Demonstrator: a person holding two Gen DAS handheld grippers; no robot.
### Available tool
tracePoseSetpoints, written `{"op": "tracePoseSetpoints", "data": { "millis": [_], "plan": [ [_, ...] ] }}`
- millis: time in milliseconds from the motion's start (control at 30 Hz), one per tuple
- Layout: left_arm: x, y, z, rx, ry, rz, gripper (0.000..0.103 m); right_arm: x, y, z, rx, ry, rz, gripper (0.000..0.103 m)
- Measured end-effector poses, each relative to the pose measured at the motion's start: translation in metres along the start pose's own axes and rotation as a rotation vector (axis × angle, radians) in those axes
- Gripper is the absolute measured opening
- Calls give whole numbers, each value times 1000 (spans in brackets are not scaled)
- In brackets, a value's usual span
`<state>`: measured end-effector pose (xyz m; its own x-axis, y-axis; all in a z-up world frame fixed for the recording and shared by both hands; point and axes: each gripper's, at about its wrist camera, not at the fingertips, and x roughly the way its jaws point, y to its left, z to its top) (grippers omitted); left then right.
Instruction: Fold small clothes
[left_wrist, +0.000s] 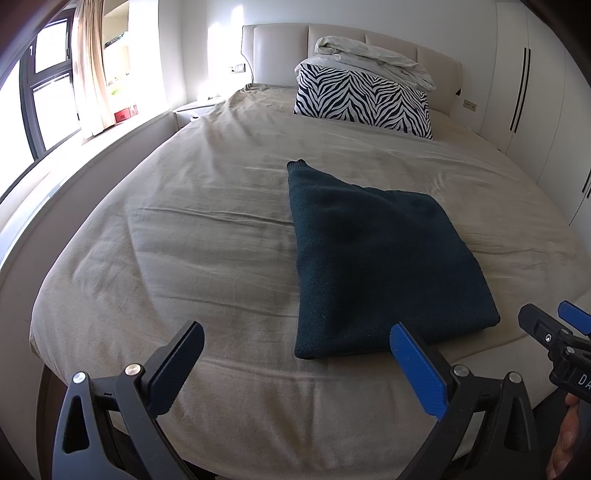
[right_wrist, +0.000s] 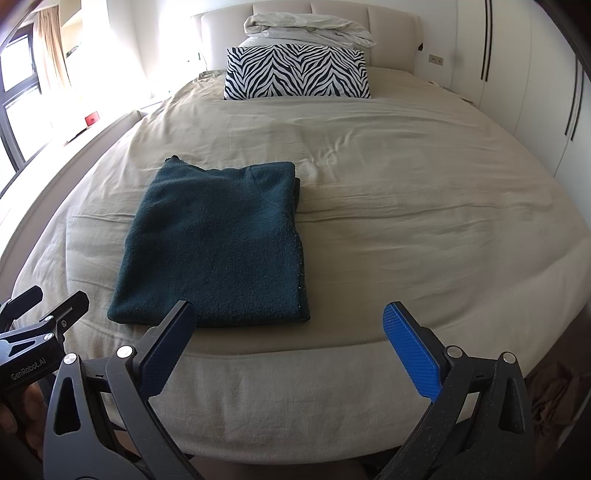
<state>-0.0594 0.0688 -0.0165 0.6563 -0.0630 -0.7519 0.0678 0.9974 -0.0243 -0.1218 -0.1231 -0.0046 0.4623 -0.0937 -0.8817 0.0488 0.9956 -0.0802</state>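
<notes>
A dark teal knitted garment (left_wrist: 373, 258) lies folded into a flat rectangle near the foot of the bed (left_wrist: 207, 236); it also shows in the right wrist view (right_wrist: 218, 247). My left gripper (left_wrist: 295, 343) is open and empty, held over the bed's front edge just short of the garment's near edge. My right gripper (right_wrist: 288, 325) is open and empty, near the garment's near right corner and short of it. Each gripper shows at the edge of the other's view: the right one (left_wrist: 554, 332), the left one (right_wrist: 44, 310).
A zebra-print pillow (right_wrist: 295, 72) and a crumpled white duvet (right_wrist: 306, 27) lie at the headboard. A window and curtain (left_wrist: 88, 74) are on the left, white wardrobe doors (right_wrist: 535, 92) on the right. The beige bedspread (right_wrist: 406, 206) stretches wide to the garment's right.
</notes>
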Motion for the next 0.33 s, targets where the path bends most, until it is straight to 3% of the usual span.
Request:
{"op": "tracePoseSetpoints", "data": {
  "millis": [333],
  "plan": [
    [1, 2, 0, -4, -2, -6, 103, -1, 2, -1, 7, 4, 1, 103]
  ]
}}
